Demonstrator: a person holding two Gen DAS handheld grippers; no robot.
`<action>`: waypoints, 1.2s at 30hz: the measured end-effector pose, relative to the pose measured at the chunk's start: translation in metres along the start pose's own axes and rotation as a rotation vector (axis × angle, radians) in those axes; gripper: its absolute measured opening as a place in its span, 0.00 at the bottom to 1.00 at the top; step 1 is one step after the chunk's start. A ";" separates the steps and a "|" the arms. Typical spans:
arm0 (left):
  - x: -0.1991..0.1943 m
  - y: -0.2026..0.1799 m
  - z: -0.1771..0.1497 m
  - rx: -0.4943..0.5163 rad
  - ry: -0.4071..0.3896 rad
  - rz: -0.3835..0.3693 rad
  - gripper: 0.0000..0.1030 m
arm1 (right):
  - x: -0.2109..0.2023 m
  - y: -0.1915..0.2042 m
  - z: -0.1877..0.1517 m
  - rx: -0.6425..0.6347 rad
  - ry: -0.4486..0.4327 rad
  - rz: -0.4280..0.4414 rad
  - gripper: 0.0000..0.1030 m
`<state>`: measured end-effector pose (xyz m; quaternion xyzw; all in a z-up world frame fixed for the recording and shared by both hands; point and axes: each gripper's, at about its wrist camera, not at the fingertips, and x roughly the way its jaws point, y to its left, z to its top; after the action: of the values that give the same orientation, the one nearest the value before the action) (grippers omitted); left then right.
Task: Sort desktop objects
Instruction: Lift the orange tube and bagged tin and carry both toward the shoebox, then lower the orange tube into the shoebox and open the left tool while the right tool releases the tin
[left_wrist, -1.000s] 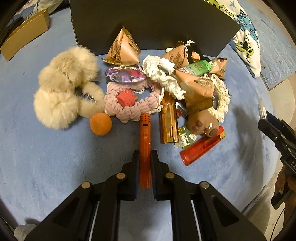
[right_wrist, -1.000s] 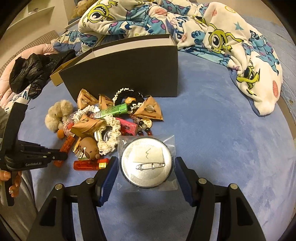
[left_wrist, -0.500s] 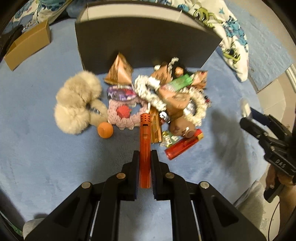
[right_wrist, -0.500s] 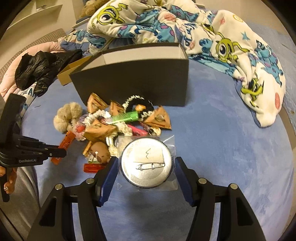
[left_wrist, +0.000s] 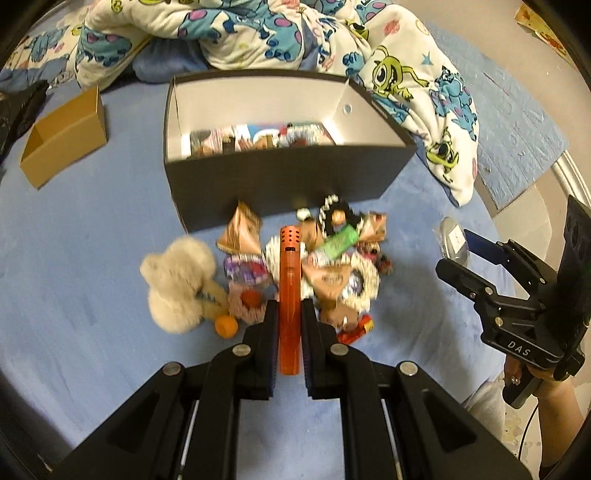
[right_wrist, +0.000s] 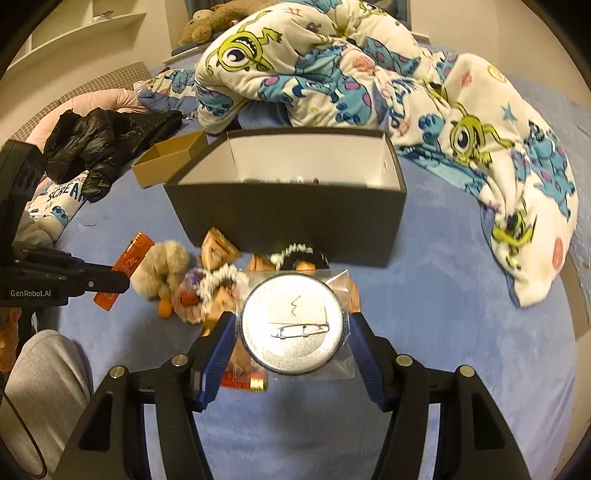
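Observation:
My left gripper is shut on an orange lighter and holds it in the air above the pile; from the right wrist the same lighter shows at the left. My right gripper is shut on a round silver badge in a clear bag, pin side up. Below lies the pile: a fluffy beige scrunchie, an orange ball, a green tube, a red lighter and triangular packets. Behind it stands an open black box with several items inside.
A small brown cardboard box sits left of the black box on the blue bedding. A cartoon-print blanket is heaped behind and to the right. A black jacket lies at far left. A grey sleeve is at the lower left.
Both grippers have risen with their loads. The pile now looks smaller and farther below, and the inside of the black box has come into view.

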<state>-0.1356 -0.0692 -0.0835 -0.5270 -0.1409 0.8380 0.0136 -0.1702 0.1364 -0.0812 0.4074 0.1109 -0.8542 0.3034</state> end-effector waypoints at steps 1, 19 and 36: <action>-0.002 0.002 0.006 -0.004 -0.007 -0.003 0.11 | 0.000 0.001 0.005 -0.006 -0.004 0.000 0.61; 0.030 0.026 0.111 -0.014 -0.050 0.038 0.11 | 0.040 0.006 0.114 -0.095 -0.081 0.007 0.61; 0.108 0.046 0.163 -0.035 -0.005 0.109 0.11 | 0.126 -0.022 0.158 -0.006 -0.038 -0.014 0.61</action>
<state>-0.3222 -0.1312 -0.1246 -0.5319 -0.1266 0.8363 -0.0414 -0.3443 0.0311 -0.0766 0.3896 0.1106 -0.8635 0.3006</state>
